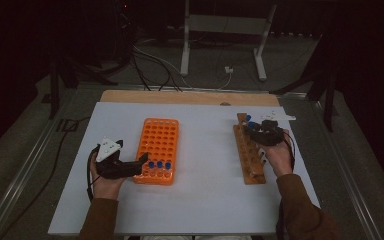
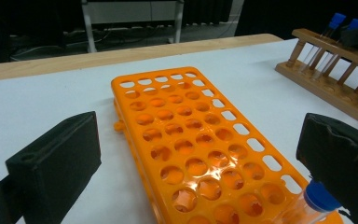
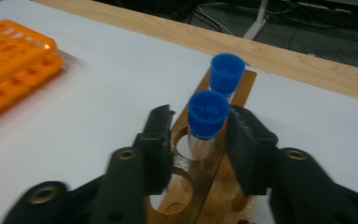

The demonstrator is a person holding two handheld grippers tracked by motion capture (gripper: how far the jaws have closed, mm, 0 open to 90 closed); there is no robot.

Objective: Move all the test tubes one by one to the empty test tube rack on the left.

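An orange tube rack (image 1: pixel 157 145) (image 2: pixel 186 121) lies at centre-left with three blue-capped tubes (image 1: pixel 159 164) in its near row. My left gripper (image 1: pixel 141 164) (image 2: pixel 198 140) sits at the rack's near-left corner, jaws spread wide across it, one blue-capped tube (image 2: pixel 319 198) beside the right jaw. On the right stands a wooden rack (image 1: pixel 247 155) (image 3: pixel 200 186) with two blue-capped tubes at its far end. My right gripper (image 1: pixel 265 131) (image 3: pixel 201 116) straddles the nearer tube (image 3: pixel 207 109). The right pad is at the cap, while a gap shows at the left pad. The other tube (image 3: pixel 227 72) stands behind.
The racks rest on a white sheet (image 1: pixel 205 200) over a wooden board (image 1: pixel 190 96). Beyond the far edge are a metal stand (image 1: pixel 185 50) and cables on the floor. Bare sheet lies between the two racks and along the near edge.
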